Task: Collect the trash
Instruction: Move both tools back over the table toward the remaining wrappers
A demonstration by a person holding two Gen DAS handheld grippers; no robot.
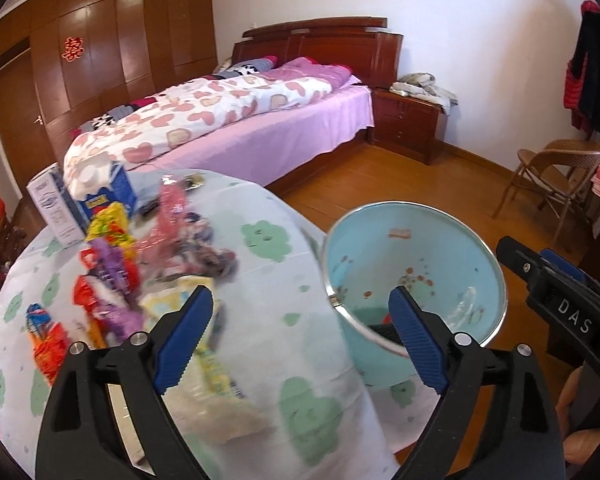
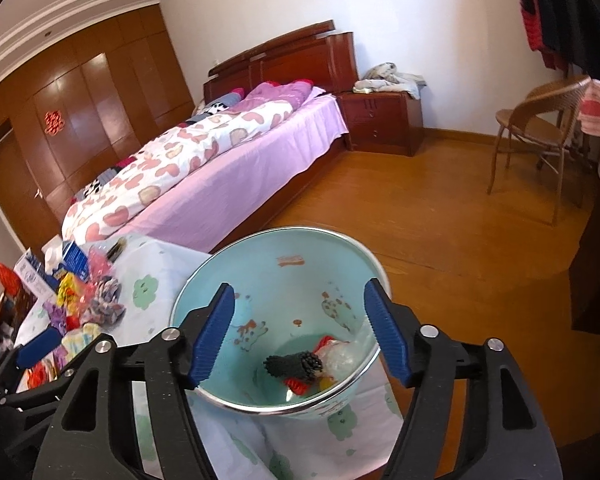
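Note:
A round table (image 1: 268, 240) under a white cloth with green prints carries a pile of colourful wrappers (image 1: 112, 264) on its left half. A light blue bin (image 1: 416, 256) stands at the table's right edge. My left gripper (image 1: 300, 300) is open above the cloth between pile and bin, with nothing between its fingers. My right gripper (image 2: 300, 292) is open over the bin (image 2: 260, 276), also with nothing between its fingers. At the bin's bottom lie a dark crumpled piece (image 2: 296, 364), a red wrapper (image 2: 296, 386) and clear plastic (image 2: 340, 354).
A white and blue box (image 1: 56, 208) stands at the table's back left. Beyond the table are a bed with pink bedding (image 1: 228, 120), a wooden nightstand (image 1: 408, 120) and a wicker chair (image 1: 556, 176) on a wooden floor. Clothes hang at the right.

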